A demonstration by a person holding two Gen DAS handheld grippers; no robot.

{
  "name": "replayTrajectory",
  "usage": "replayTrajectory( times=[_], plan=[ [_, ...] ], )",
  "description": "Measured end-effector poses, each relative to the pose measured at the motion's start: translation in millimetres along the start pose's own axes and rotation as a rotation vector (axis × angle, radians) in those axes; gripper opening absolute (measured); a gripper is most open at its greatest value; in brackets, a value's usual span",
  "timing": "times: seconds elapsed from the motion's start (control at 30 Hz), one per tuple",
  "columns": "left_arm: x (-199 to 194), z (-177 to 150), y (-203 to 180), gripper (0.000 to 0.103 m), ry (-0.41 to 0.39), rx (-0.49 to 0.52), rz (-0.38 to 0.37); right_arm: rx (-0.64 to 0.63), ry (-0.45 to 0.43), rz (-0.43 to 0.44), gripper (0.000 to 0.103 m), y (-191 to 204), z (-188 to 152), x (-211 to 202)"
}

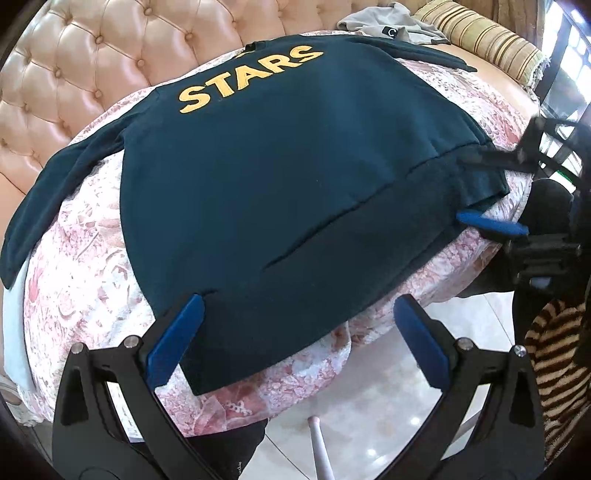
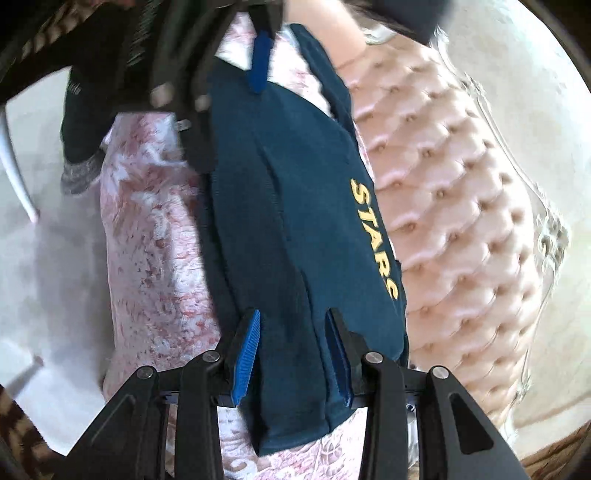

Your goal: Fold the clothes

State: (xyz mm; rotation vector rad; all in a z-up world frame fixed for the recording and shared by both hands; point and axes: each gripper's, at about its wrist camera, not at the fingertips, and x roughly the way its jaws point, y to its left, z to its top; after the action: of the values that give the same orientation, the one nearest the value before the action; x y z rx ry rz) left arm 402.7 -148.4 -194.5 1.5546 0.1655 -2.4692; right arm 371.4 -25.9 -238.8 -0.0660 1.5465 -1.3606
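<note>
A dark teal sweatshirt (image 1: 280, 170) with yellow "STARS" lettering lies flat, sleeves spread, on a pink floral cushion cover (image 1: 81, 236). My left gripper (image 1: 295, 332) is open, its blue pads on either side of the hem's near corner, above the cloth. My right gripper (image 2: 291, 350) straddles the other hem corner of the sweatshirt (image 2: 295, 221), jaws partly open with the cloth between the pads. It also shows in the left wrist view (image 1: 484, 184) at the right hem. The left gripper shows in the right wrist view (image 2: 229, 74) at the top.
A tufted pink sofa back (image 1: 92, 74) stands behind the cushion. A grey garment (image 1: 388, 22) and a striped cushion (image 1: 487, 40) lie at the far right. White tiled floor (image 1: 369, 406) is below the seat edge. A brown striped sleeve (image 1: 554, 362) is at the right.
</note>
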Motion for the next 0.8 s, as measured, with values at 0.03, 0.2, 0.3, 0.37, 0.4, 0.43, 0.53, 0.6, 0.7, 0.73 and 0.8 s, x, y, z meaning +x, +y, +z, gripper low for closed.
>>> replayTrajectory(
  times=[0.03,0.2,0.3,0.37,0.4,0.43,0.53,0.6,0.7,0.73,0.8],
  plan=[
    [-1,-1,0,0.103,-0.002,-0.001,0.001,-0.01,-0.004,0.005,0.037,2,-1,-1],
    [2,-1,2,0.103,-0.005,-0.02,-0.008,-0.039,-0.007,-0.021,0.037,4,-7,1],
    [3,-1,-2,0.103,0.0,0.0,0.002,-0.008,-0.009,-0.012,0.037,-6,-3,3],
    [3,-1,-2,0.103,0.004,0.005,0.004,0.002,-0.014,-0.009,0.037,-9,-2,-3],
    [3,-1,-2,0.103,0.005,0.004,0.003,-0.002,-0.013,-0.013,0.038,-9,-2,-4],
    [3,-1,-3,0.103,0.005,0.004,0.004,-0.006,-0.009,-0.019,0.039,-9,-3,-4],
    [4,-1,-4,0.103,0.005,0.006,0.01,-0.012,0.009,-0.036,0.041,-7,-8,1],
    [5,-2,-4,0.103,0.006,0.01,0.013,-0.033,-0.004,-0.065,0.042,-3,-5,2],
    [5,-1,-1,0.103,0.008,0.005,0.008,-0.071,-0.031,-0.113,0.042,4,1,1],
    [5,0,0,0.103,0.009,0.003,0.006,-0.086,-0.041,-0.128,0.044,5,3,2],
    [4,0,0,0.103,0.009,-0.001,0.005,-0.094,-0.05,-0.132,0.047,5,6,3]
  ],
)
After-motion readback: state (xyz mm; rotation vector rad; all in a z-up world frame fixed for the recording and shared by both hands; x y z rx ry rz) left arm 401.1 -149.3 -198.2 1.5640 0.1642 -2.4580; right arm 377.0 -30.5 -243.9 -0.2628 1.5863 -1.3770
